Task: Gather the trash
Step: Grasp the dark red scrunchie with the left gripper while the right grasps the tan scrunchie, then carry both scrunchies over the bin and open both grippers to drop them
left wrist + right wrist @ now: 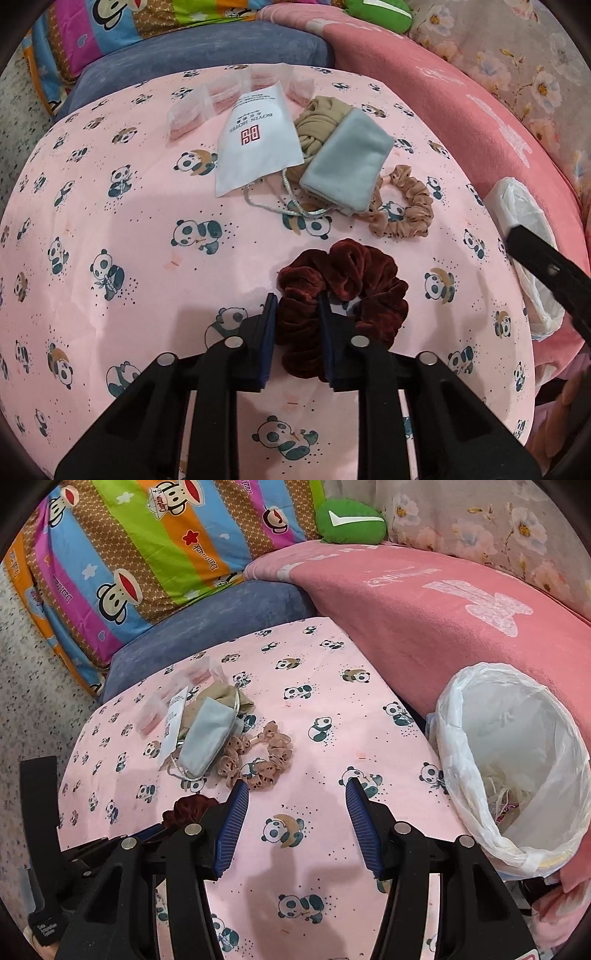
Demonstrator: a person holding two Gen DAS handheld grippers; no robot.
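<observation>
My left gripper [298, 301] is shut on the near side of a dark red velvet scrunchie [354, 284], which lies on the pink panda-print table [129, 221]. The scrunchie also shows in the right wrist view [188, 806]. Behind it lie a tan scrunchie [410, 206], a grey cloth pouch [347, 162], a beige cloth [317, 122], a white hotel packet [258, 136] and clear plastic wrap [207, 107]. My right gripper [295, 790] is open and empty above the table. A white-lined trash bin [517, 760] stands to its right.
A pink blanket [424, 602] lies behind the table and bin. A blue cushion [221, 620], a striped cartoon pillow [147, 546] and a green cushion [349, 520] are at the back. The table's left edge drops to speckled floor [29, 701].
</observation>
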